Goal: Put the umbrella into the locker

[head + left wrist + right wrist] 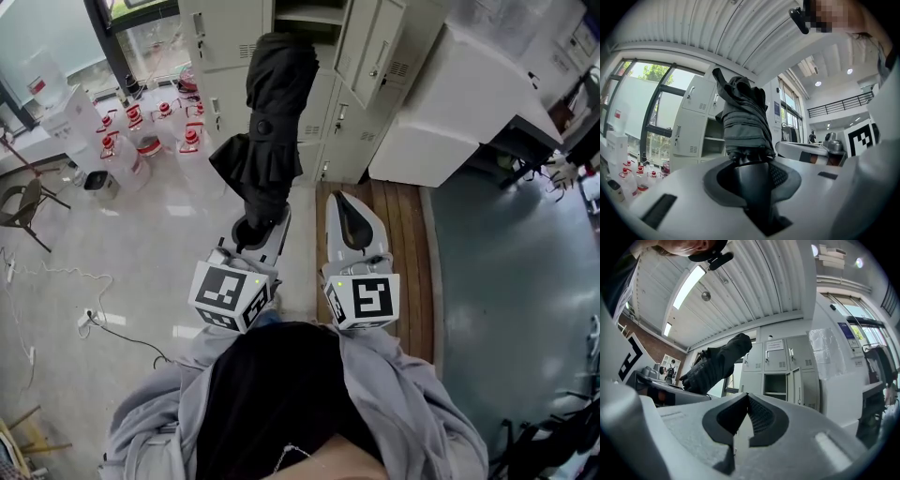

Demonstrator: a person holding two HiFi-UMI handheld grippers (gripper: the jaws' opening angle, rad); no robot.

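Two grippers: left gripper [261,230] pinches the umbrella [272,122] handle, canopy ahead of its fingers; right gripper [746,399], fingers pressed together, empty. Steer the tip straight into the open locker [309,19].

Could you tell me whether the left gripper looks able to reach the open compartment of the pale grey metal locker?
Probably yes: the left gripper, clamped on the handle of the folded black umbrella, faces the open compartment; its door stands swung aside, and nothing visibly stands between them.
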